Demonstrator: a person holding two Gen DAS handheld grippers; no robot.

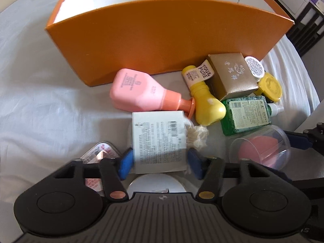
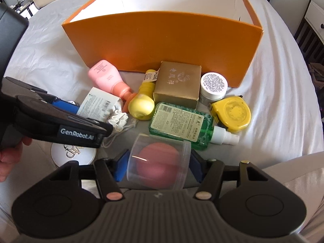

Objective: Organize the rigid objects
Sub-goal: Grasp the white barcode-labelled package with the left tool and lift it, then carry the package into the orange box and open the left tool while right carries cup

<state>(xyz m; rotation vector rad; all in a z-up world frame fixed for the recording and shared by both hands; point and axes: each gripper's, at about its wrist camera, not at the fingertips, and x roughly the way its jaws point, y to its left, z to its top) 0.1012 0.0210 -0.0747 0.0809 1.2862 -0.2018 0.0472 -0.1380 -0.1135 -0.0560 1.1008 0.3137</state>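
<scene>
Left gripper (image 1: 160, 162) clamps the white box (image 1: 159, 139) at lower centre; right gripper (image 2: 159, 165) clamps the clear cup (image 2: 160, 162), below the orange box (image 2: 162, 38).

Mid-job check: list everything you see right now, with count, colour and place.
Box: 1, orange, behind the pile.
Lotion bottle: 1, pink, lying near the box.
Yellow bottle: 1, lying beside the pink one.
Carton: 1, gold, middle.
Jar: 1, white, right of the carton.
Tape measure: 1, yellow, far right.
Spray bottle: 1, green, lying in front of the carton.
White packet: 1, between the left fingers.
Clear container: 1, pink sponge inside, between the right fingers.
Tin: 1, silver, left.
Left gripper: closed on the packet.
Right gripper: closed on the container.
</scene>
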